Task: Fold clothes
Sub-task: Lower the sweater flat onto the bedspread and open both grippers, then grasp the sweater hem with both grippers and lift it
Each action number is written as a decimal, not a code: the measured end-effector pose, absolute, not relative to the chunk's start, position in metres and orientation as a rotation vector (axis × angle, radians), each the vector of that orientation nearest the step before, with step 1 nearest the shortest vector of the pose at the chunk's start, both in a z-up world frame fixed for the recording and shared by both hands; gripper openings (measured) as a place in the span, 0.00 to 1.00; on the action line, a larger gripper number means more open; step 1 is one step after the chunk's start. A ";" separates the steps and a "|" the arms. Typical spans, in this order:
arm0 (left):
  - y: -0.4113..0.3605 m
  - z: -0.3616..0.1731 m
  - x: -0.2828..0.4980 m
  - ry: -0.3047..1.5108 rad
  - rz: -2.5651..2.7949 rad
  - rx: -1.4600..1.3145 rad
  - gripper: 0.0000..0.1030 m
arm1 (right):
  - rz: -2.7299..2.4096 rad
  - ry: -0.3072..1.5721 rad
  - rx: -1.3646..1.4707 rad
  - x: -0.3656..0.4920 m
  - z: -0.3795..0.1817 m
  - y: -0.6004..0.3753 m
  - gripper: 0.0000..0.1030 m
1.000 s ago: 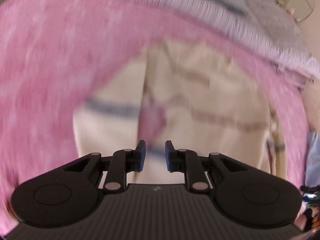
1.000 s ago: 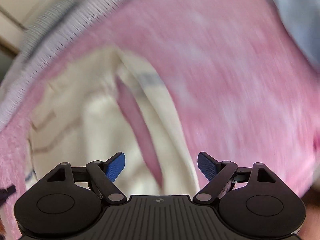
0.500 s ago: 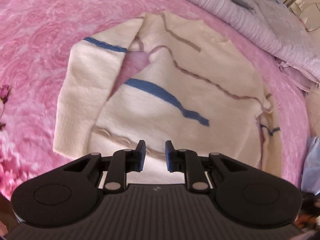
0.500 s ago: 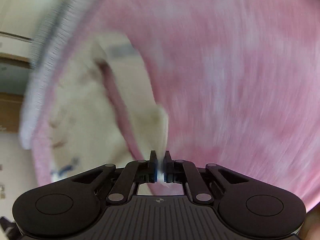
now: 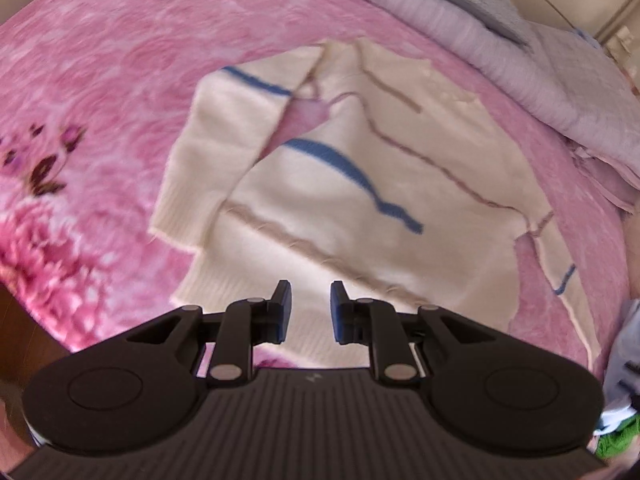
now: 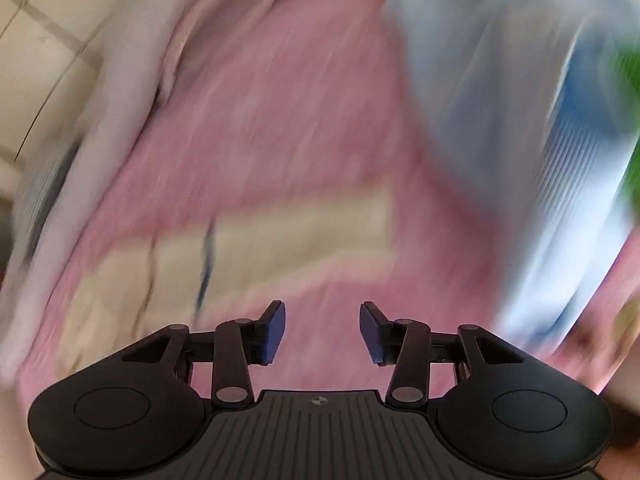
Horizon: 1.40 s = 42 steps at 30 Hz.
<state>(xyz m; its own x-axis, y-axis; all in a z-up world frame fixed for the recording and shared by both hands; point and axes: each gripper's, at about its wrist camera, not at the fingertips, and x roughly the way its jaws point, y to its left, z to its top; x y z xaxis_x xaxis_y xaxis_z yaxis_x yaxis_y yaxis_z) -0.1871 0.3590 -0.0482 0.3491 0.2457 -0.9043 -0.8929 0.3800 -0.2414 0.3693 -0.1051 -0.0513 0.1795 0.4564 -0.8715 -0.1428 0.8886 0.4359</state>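
Note:
A cream knit sweater (image 5: 360, 184) with blue and brown stripes lies flat on a pink bedspread (image 5: 120, 60), its left sleeve folded in over the body. My left gripper (image 5: 307, 308) hangs above the sweater's hem, jaws slightly apart and empty. In the blurred right wrist view, one cream sleeve (image 6: 280, 232) with a blue stripe stretches across the bedspread (image 6: 280, 100). My right gripper (image 6: 322, 330) is open and empty just in front of that sleeve.
A lilac ribbed blanket (image 5: 500, 40) lies along the far side of the bed. Pale blue clothing (image 6: 520, 100) and something green (image 6: 632, 80) lie to the right. A dark floral print (image 5: 44, 164) marks the bedspread at left. The bed edge (image 5: 24, 320) drops off at lower left.
My right gripper was shut on a cream sleeve edge half a second ago; now it is open, empty and swung toward the other sleeve. My left gripper drew back from the sweater.

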 end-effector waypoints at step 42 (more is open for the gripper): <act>0.706 -0.015 -0.327 0.693 1.094 -0.446 0.05 | 0.479 1.583 0.175 0.108 -0.082 0.103 0.44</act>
<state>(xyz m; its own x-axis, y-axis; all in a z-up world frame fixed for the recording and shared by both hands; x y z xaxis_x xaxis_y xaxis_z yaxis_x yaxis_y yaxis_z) -0.3269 0.7062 -0.0154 0.2846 0.6509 -0.7038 -0.9145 0.4046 0.0044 0.1075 0.1033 -0.0825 -0.0799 0.3964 -0.9146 -0.1774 0.8972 0.4043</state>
